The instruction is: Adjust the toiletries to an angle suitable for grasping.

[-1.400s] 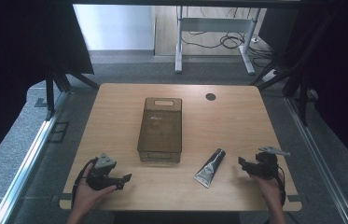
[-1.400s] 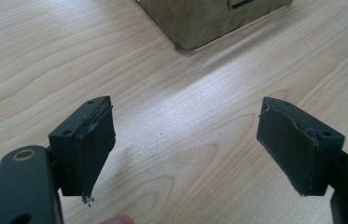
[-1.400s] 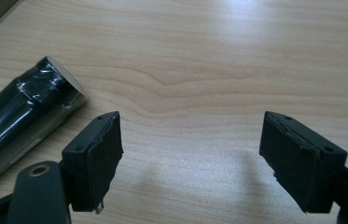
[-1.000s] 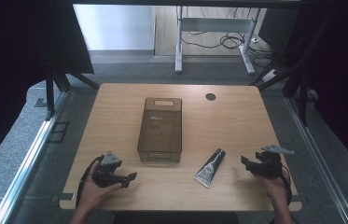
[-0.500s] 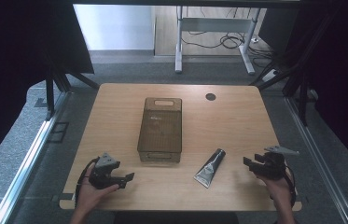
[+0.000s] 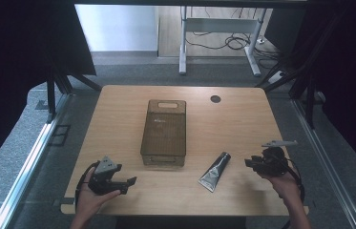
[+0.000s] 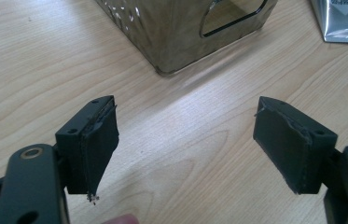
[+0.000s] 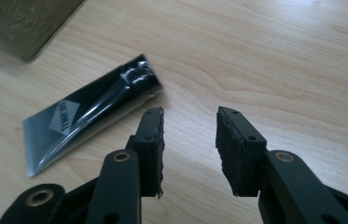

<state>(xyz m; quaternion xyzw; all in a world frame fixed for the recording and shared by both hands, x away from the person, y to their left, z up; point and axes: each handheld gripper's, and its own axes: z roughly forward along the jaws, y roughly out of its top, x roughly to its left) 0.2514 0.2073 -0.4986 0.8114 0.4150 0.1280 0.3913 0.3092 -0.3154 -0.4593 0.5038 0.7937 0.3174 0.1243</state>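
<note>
We see a white diamond label with small print on the black tube (image 8: 85, 125), but we cannot read its letters. The brown box (image 6: 164, 131) carries a pale mark, also unreadable.

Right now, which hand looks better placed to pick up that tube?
The right gripper, probably: it sits just beside the tube, jaws open, with bare table between. The left gripper is farther off, nearer the box.

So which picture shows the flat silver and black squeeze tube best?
The right gripper view: the flat silver and black squeeze tube lies close, whole, with cap and label visible. The high view shows it small beside the brown see-through plastic bin; the left gripper view catches its corner.
</note>
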